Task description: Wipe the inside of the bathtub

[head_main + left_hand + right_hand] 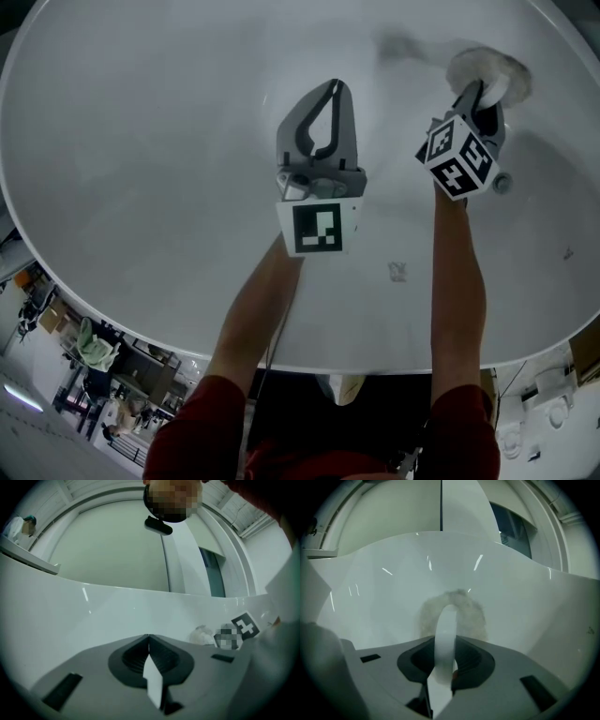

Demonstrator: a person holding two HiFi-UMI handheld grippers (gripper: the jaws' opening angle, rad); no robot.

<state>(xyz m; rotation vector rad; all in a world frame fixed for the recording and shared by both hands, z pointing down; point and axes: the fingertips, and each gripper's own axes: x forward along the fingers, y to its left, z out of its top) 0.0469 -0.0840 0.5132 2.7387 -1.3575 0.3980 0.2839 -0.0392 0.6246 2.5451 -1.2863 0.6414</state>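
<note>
Head view. The smooth white oval bathtub (141, 141) fills the frame. My left gripper (334, 89) hangs over its inner surface, jaws together at the tips with nothing between them. My right gripper (478, 96) reaches to the far right part of the inside, apart from the left one, and carries a fluffy pale-grey round wiping pad (489, 67) that lies against the bathtub wall.

Left gripper view. My left gripper (149, 638) has its jaws closed on each other and empty. They face the curved bathtub wall (93, 616). At the right, the pad (202, 634) shows beside the marker cube of my right gripper (245, 626).

Right gripper view. My right gripper (443, 645) has its jaws clamped on a white looped strap (446, 625) that rises from between them. The pad (474, 613) sits just behind the strap, against the bathtub wall (525, 606).
</note>
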